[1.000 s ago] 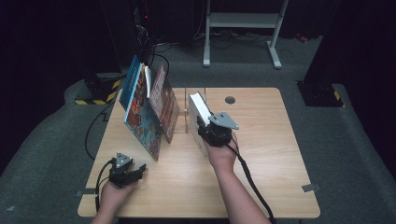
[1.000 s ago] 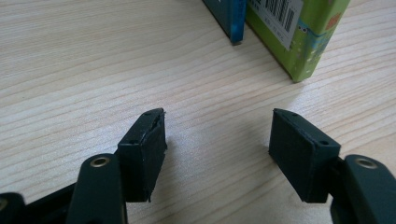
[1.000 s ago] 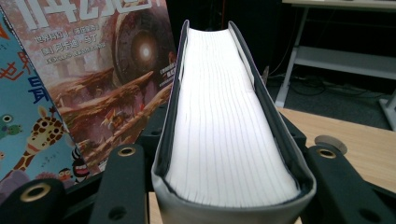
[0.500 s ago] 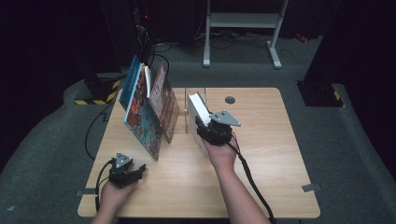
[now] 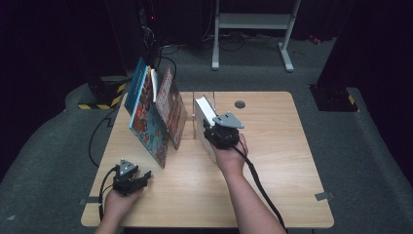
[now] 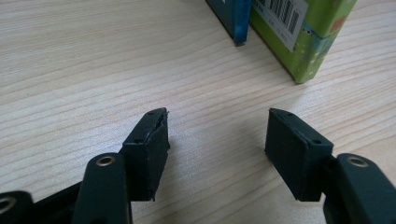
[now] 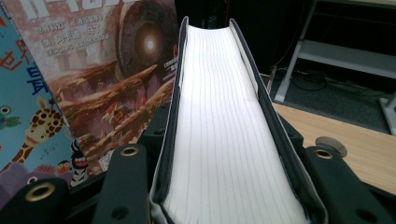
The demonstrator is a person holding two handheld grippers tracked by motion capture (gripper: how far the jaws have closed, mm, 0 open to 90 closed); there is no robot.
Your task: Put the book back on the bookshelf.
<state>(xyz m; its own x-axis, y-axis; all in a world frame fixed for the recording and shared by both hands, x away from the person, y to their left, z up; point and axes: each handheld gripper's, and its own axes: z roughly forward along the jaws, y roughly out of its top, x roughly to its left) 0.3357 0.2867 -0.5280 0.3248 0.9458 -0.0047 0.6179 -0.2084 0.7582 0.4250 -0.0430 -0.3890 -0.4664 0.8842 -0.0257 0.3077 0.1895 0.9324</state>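
Near the counter's [image 5: 272, 146] middle, the right gripper's [image 5: 220, 132] jaws, just closing, clamp an upright white book [image 5: 204, 117] beside leaning books [image 5: 156, 117]; the left gripper [image 5: 134, 178], jaws wide and empty, rests near the front left corner.

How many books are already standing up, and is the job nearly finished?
Three or so books already lean together at the table's left side, though the exact count is hard to tell. In hand: the right gripper, its jaws just closing, clamps a thick white-paged book standing upright, apart from the row. Left to do, probably: moving it against the others. The left gripper rests open on the table.
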